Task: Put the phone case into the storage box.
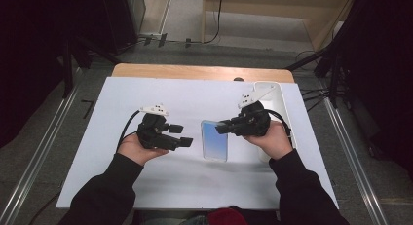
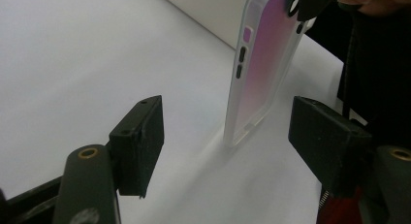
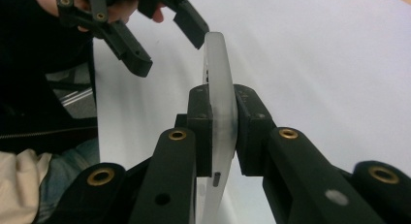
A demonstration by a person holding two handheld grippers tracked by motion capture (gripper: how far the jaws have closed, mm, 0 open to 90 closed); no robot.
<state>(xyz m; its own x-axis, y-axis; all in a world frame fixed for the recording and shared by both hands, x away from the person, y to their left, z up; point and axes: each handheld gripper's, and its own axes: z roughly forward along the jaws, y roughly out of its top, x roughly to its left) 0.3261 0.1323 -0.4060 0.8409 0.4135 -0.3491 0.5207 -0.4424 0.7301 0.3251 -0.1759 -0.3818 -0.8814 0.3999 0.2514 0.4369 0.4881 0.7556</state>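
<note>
Phone case [image 1: 215, 140] clamped on edge in the right gripper [image 1: 225, 127], long axis running toward the person, standing on the worktop [image 1: 146, 88] just ahead of the released left gripper [image 1: 181, 136].

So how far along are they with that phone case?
Done: the right gripper has clamped the translucent phone case and holds it on edge on the white table. In hand: the left gripper approaches, jaws open. Left: it hasn't gripped the case.

Phone case [image 1: 215, 140] btwn claws, tray [image 1: 280, 96] behind.
</note>
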